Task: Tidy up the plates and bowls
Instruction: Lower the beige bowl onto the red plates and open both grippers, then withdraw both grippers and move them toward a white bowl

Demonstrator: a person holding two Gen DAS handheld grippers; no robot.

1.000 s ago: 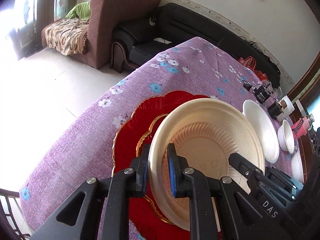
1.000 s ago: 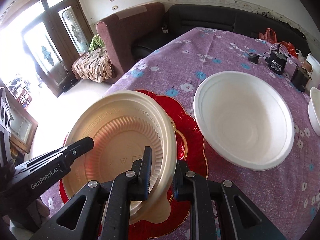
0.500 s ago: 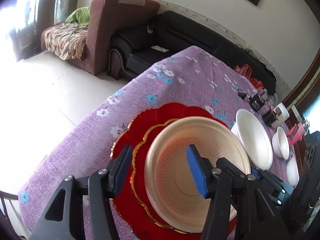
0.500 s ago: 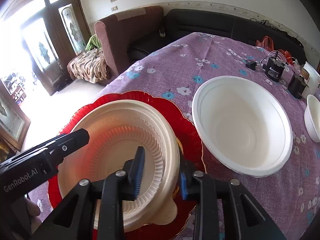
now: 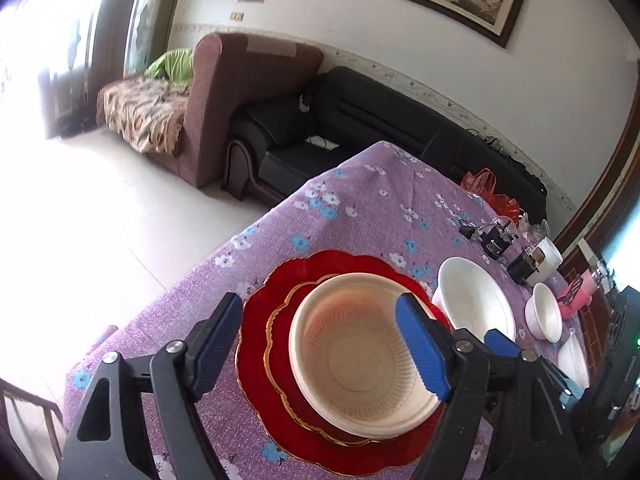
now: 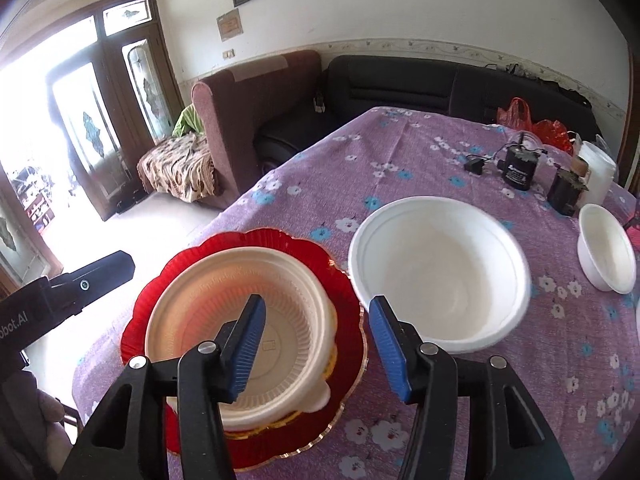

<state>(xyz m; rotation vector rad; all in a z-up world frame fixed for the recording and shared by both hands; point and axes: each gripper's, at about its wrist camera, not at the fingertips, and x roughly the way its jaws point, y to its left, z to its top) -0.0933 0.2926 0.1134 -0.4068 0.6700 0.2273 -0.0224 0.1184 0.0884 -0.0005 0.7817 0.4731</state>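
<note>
The near edge of the red scalloped plate [image 5: 256,344] runs behind the black finger arms in both wrist views, and the smaller gold-rimmed plate [image 5: 280,332] stacked on it shows only as a crescent under the cream plate [image 5: 360,364]. At the far right of the left wrist view, one more white dish [image 5: 572,360] is cut off by dark gear, so its shape is hard to make out. The cream plate lies flat, open side up, on the stack near the left near corner of the purple flowered tablecloth [image 6: 420,152]; being round, it has no long axis, though a small tab sticks out at its near right rim. The left gripper [image 5: 320,344] is opening, its blue pads spread wide above the plate, touching nothing. The right gripper [image 6: 316,340] is opening too, its pads apart over the plate's right rim without pressing on it. The large white bowl [image 6: 436,276] sits upright just beside the red plate on the right, with the small white bowl [image 6: 606,248] farther right. Far behind them the cloth is open up to the black adapters [image 6: 520,168].
</note>
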